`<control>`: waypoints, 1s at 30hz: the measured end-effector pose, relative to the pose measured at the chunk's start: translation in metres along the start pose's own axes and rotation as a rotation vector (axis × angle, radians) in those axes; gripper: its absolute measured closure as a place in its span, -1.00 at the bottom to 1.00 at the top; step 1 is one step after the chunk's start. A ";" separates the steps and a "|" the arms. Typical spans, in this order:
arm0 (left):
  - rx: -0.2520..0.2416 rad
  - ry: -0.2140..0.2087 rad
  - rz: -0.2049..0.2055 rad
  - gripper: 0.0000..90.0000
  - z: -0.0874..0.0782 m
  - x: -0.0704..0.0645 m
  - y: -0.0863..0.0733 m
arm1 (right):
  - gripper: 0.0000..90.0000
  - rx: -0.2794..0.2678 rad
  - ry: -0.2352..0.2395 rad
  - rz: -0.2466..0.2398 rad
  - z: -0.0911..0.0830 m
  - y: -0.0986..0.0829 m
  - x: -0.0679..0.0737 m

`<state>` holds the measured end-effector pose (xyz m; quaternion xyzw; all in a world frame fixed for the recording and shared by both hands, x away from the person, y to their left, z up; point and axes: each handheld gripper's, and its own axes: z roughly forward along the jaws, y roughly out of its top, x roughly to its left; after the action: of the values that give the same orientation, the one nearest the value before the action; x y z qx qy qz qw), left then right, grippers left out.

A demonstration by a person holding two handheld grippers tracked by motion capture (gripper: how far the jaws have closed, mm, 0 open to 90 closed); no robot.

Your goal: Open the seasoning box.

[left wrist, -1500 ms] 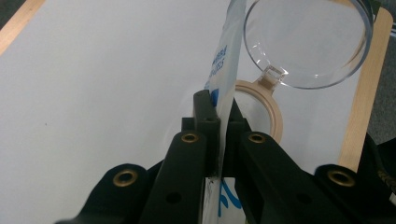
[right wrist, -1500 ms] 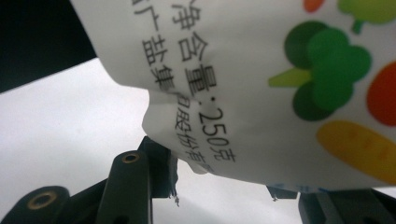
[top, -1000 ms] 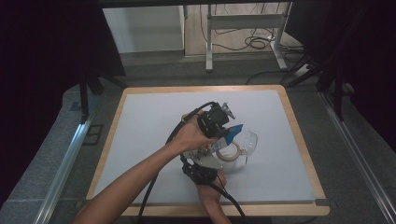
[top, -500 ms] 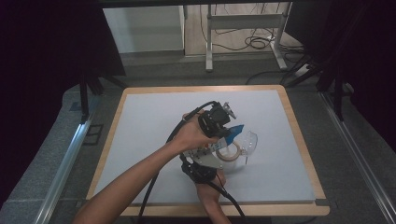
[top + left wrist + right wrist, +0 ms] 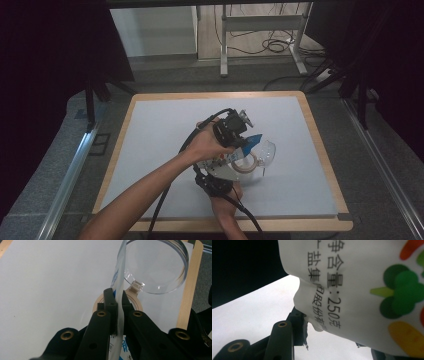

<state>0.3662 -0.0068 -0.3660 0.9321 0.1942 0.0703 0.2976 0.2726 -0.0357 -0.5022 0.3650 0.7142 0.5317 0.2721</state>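
high view: white-topped table (image 5: 150, 150) with a wooden rim; two forearms come in from the bottom edge and meet just right of the middle. the left tongs (image 5: 239, 131) sit above a white printed pouch (image 5: 227, 162) with a blue corner, which hangs tilted over a clear glass jar (image 5: 264, 152). the right tongs (image 5: 215, 184) sit lower, nearer the person, just under the pouch's near end. a black cable trails from each toward the bottom edge.

left gripper view: left tongs (image 5: 116, 302) clamped on the pouch (image 5: 120, 285) — the thin plastic edge runs straight up between the two black jaws, seen edge-on, blue print on its left face. beyond it the jar (image 5: 160, 267) lies with its round open mouth toward the camera, a small clasp at the rim, and a tan ring (image 5: 96, 306) under the jaws, partly hidden by them. the jar's rim comes close to the table's wooden edge on the right of this view.

right gripper view: the pouch (image 5: 362, 290) is very close, white, with black print reading 250 and coloured vegetable drawings at right. right tongs (image 5: 329, 340) — one black jaw shows at lower left, pressed against the pouch's crumpled, torn-looking bottom corner; the other jaw is mostly hidden behind the pouch at lower right. they appear clamped on that corner.

pouch held off the table between both tongs, above and just beside the jar's mouth.
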 end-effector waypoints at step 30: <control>0.006 -0.021 0.019 1.00 0.001 0.003 0.003 | 0.21 -0.013 -0.018 -0.022 -0.001 0.003 0.000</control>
<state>0.3707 -0.0085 -0.3653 0.9354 0.1825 0.0627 0.2963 0.2731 -0.0357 -0.4991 0.3603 0.7122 0.5298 0.2867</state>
